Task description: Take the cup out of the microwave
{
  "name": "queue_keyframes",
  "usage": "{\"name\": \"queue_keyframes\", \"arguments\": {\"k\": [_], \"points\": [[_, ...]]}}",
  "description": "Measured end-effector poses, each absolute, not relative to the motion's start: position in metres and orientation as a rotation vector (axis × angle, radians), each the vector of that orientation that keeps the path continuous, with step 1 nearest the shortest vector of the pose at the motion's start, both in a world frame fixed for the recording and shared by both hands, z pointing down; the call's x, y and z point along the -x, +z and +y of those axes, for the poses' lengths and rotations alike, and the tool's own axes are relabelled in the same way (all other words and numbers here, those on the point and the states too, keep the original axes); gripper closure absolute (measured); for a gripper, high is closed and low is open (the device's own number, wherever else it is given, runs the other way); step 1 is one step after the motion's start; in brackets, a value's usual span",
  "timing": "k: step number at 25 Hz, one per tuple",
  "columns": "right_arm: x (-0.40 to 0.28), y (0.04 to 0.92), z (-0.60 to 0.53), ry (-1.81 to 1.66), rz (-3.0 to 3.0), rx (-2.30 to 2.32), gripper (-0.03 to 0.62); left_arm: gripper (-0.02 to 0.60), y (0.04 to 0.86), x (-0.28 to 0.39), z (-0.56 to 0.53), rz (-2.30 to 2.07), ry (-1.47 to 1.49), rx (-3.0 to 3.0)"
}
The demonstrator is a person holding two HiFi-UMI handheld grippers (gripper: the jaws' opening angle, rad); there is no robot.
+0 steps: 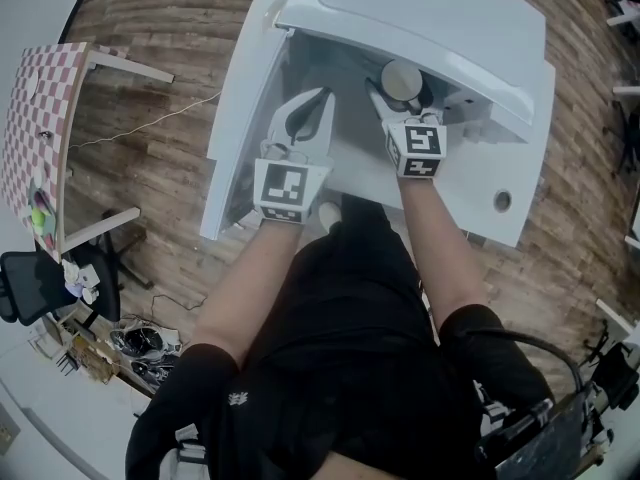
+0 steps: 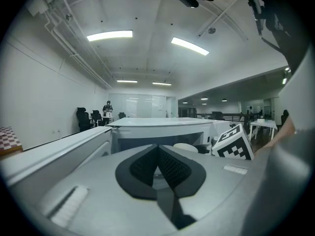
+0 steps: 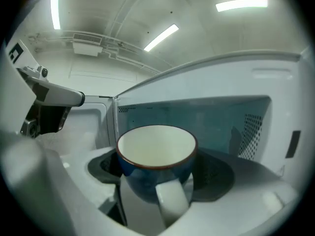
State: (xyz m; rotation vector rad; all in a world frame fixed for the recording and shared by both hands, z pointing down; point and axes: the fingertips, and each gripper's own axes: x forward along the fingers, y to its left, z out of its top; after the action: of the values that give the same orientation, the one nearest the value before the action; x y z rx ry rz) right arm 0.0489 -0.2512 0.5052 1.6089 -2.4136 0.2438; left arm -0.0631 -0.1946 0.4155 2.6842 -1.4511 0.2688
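Observation:
A blue cup (image 1: pixel 402 81) with a white inside and a white handle sits between the jaws of my right gripper (image 1: pixel 402 100), just at the mouth of the white microwave (image 1: pixel 450 28). In the right gripper view the cup (image 3: pixel 156 156) fills the space between the dark pads of the right gripper (image 3: pixel 157 168), its handle towards the camera, with the microwave cavity (image 3: pixel 221 117) behind it. My left gripper (image 1: pixel 308 108) hangs beside the open door (image 1: pixel 240 138), shut and empty. In the left gripper view the left gripper's (image 2: pixel 158 154) pads meet.
The microwave stands on a white table (image 1: pixel 500 203). A checkered table (image 1: pixel 35 118) and a black office chair (image 1: pixel 30 283) stand on the wooden floor at left, with a cable and clutter nearby. The right gripper's marker cube (image 2: pixel 234 144) shows in the left gripper view.

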Motion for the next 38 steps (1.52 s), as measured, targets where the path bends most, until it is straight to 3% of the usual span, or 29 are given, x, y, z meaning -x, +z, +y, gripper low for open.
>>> {"name": "queue_keyframes", "arguments": {"k": [18, 38], "points": [[-0.065, 0.468, -0.180, 0.229, -2.443, -1.612, 0.195, 0.581, 0.389, 0.060, -0.155, -1.427, 0.267, -2.773], [-0.132, 0.392, -0.139, 0.214, -2.412, -1.747, 0.195, 0.581, 0.336, 0.049, -0.133, -1.370, 0.244, -2.875]]}}
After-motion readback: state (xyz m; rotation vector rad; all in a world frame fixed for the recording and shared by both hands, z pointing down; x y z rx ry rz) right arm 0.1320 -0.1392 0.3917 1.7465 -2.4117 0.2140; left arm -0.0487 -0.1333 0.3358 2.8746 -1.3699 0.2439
